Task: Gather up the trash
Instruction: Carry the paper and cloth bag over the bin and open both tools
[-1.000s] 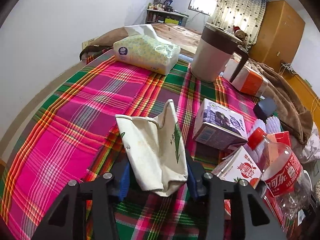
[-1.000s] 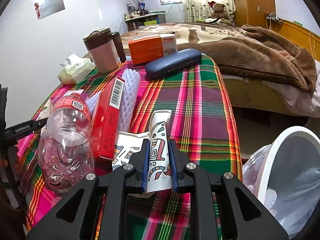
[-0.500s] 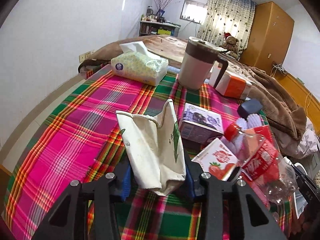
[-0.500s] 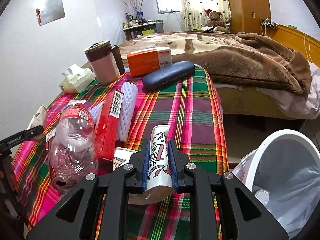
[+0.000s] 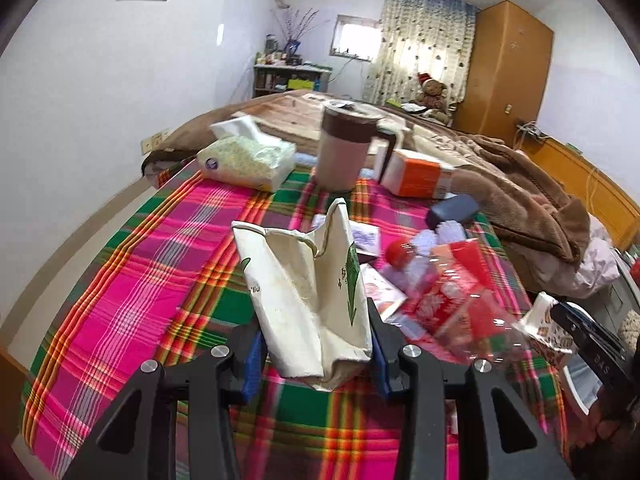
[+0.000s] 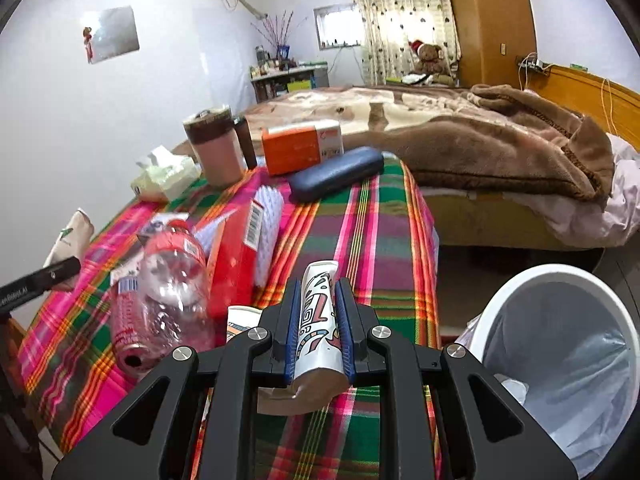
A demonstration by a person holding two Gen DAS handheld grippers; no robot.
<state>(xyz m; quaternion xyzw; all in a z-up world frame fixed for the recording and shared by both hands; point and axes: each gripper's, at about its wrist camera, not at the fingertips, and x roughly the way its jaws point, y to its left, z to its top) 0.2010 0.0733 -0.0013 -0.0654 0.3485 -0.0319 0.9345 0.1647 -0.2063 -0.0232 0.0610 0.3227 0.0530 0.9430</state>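
While both claws grip trash above the plaid tabletop, the left claw is clamped on a crushed cream paper cup with green print, its blue pads pressing the cup's lower sides and the flattened rim pointing away from the camera. The right claw is squeezed narrow on a flattened patterned paper cup, which stands nearly upright between the pads. Below and right of that claw sits a white bin with a grey liner, on the floor just beside the tabletop's edge. On the cloth lie an empty plastic bottle with a red label, a red box leaning against it, a white foam sleeve and a dark blue case. Farther back stand a brown-banded mug, a tissue pack and an orange box. Behind them a bed carries a brown blanket.
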